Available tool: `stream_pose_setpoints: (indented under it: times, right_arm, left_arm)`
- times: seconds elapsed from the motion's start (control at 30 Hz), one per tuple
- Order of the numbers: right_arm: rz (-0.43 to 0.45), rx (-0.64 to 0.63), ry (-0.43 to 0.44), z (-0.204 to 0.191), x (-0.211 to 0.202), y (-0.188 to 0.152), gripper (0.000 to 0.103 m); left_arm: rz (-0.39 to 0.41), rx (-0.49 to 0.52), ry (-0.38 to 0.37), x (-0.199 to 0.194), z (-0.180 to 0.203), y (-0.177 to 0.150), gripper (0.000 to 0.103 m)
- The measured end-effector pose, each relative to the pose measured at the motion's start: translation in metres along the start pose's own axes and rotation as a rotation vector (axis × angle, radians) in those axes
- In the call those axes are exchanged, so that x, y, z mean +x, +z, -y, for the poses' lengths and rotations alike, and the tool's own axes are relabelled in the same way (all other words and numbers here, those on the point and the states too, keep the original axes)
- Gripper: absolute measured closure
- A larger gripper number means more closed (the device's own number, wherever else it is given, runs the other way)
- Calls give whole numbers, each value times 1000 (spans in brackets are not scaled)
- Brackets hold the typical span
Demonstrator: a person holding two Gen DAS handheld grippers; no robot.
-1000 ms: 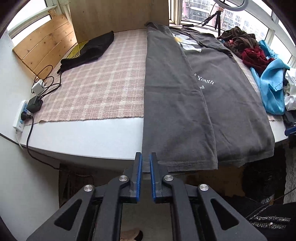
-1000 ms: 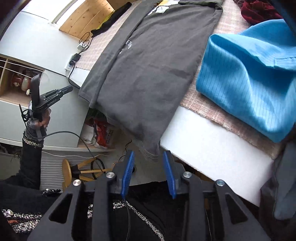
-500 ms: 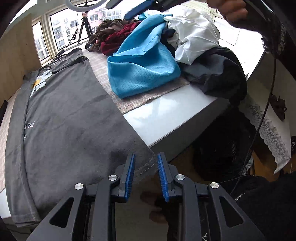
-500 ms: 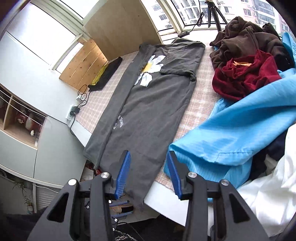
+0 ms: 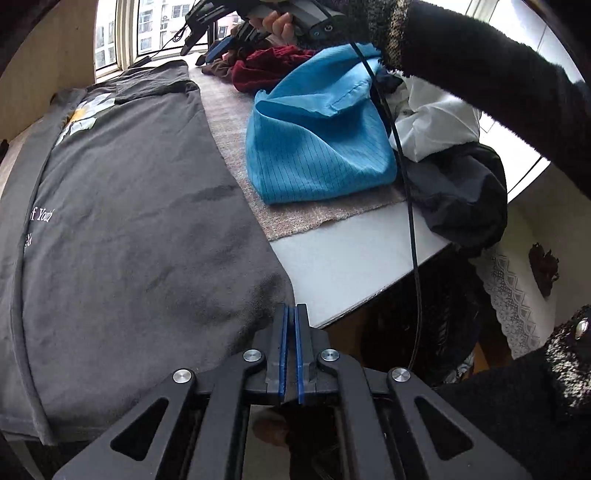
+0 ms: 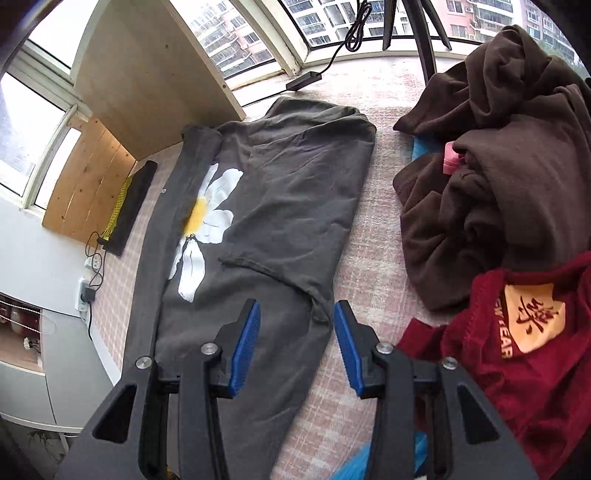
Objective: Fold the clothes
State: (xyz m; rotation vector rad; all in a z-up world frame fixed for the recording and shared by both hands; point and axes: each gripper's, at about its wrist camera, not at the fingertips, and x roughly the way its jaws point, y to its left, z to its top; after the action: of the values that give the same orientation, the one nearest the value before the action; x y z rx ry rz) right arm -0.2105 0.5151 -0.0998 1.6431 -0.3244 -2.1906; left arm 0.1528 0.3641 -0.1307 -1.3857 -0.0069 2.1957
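Note:
A dark grey T-shirt (image 5: 129,221) with a white daisy print (image 6: 207,225) lies flat on the table, its left side folded in. My left gripper (image 5: 290,314) is shut at the shirt's bottom right hem corner, at the table's front edge; whether cloth is pinched between the pads is hidden. My right gripper (image 6: 295,325) is open and empty, hovering over the shirt's right edge just below the folded-in right sleeve (image 6: 295,236). It also shows at the top of the left wrist view (image 5: 210,51).
A heap of clothes lies right of the shirt: blue garment (image 5: 317,140), white one (image 5: 436,125), black one (image 5: 465,192), brown ones (image 6: 498,166), red one (image 6: 517,332). A folded black item (image 6: 129,206) and a power strip (image 6: 86,291) sit at the left. A tripod (image 6: 421,33) stands by the window.
My left gripper swung from the shirt's left hem to its right hem corner and closed there. My right gripper moved up the shirt's right side to the sleeve, staying open.

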Motion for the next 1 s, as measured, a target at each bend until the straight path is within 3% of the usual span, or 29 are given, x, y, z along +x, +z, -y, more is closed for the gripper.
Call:
stream_pose_setpoints:
  times: [0.1, 0.27, 0.3, 0.33, 0.47, 0.6, 0.7, 0.9, 1.0]
  right_arm:
    - [-40, 22, -38, 10, 32, 16, 62]
    - [-61, -22, 30, 6, 54, 20, 62]
    - [-67, -34, 25, 3, 55, 21, 72]
    - [-78, -33, 18, 2, 57, 22, 89]
    - [-32, 3, 67, -6, 41, 35, 93]
    - [39, -51, 68, -49, 18, 53, 96]
    - [36, -127, 55, -97, 22, 65, 96]
    - [-23, -249, -13, -180, 79, 76, 96]
    - [-80, -321, -74, -211, 122, 76, 93]
  left_arm:
    - [31, -102, -61, -14, -17, 0, 100]
    - [69, -213, -125, -30, -33, -4, 100]
    - [70, -219, -133, -32, -33, -5, 100]
    - [72, -225, -144, -33, -34, -6, 100]
    - [100, -251, -172, -41, -47, -6, 100]
    - [155, -309, -174, -65, -75, -13, 100]
    - [188, -384, -156, -81, -103, -28, 100]
    - [202, -514, -55, -96, -159, -64, 100]
    - [160, -577, -16, -90, -185, -75, 101]
